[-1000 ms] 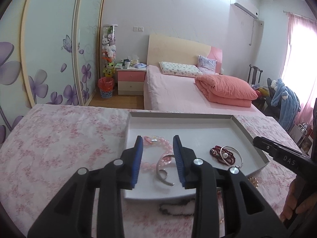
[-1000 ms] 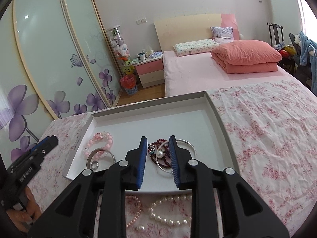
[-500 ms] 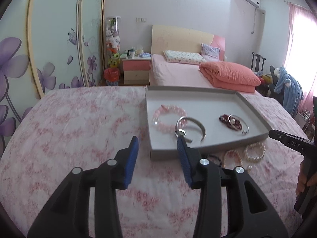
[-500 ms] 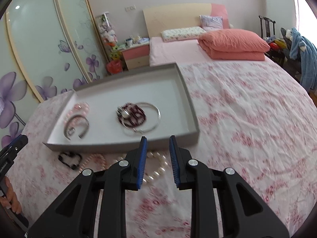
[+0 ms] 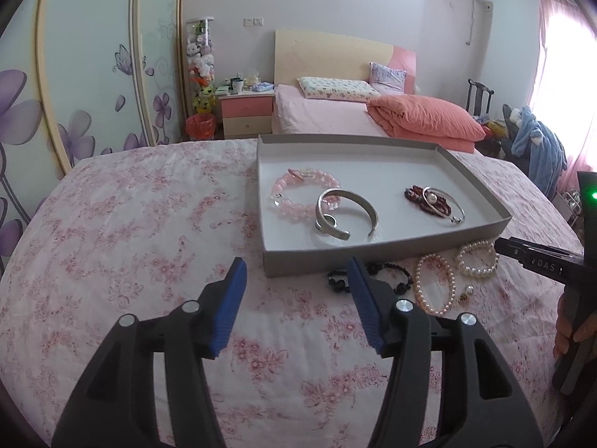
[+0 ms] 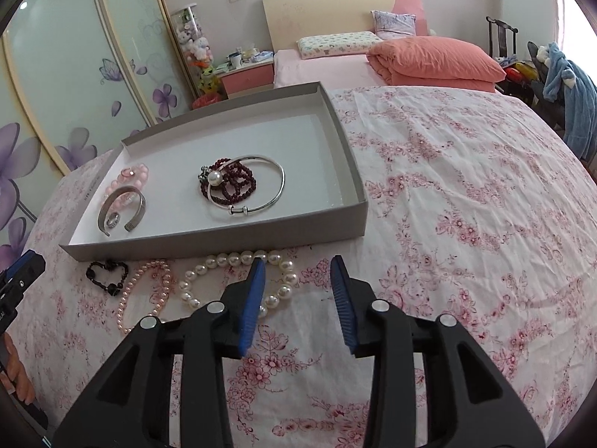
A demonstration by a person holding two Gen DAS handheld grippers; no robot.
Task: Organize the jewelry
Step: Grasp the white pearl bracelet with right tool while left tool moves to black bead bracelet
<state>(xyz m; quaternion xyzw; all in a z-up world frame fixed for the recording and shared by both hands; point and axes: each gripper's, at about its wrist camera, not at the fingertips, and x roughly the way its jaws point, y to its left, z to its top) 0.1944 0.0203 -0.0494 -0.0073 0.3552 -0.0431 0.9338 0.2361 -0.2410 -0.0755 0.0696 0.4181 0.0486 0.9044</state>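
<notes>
Left gripper [image 5: 296,267]: fingers wide apart and holding nothing, hovering above the floral cloth [image 5: 130,231] just in front of the tray's near left corner.
Right gripper [image 6: 297,267]: fingers wide apart and holding nothing, over the cloth in front of the tray; its left finger overlapped the white pearl strand in view.
Tray [image 6: 224,244]: shallow grey box with a white floor, lying on the cloth.
In the tray, left: pink bead bracelet [image 5: 287,196] with a wide silver cuff [image 5: 345,214] lying partly over it.
In the tray, right: dark red bead bracelet [image 6: 233,183] with a thin silver bangle [image 6: 278,190] lying across it; a single pearl sat on the bangle.
Outside the tray: three pieces on the cloth along the near wall, none touching a finger.
Black bracelet [image 6: 106,274]: leftmost, bent into a heart shape.
Pink pearl strand [image 6: 141,295]: beside the black one, stretched toward the camera.
White pearl strand [image 6: 233,263]: rightmost, its far edge close to the tray wall.
Background: a bed [image 5: 335,115] with an orange quilt [image 5: 425,117], well behind the tray.
</notes>
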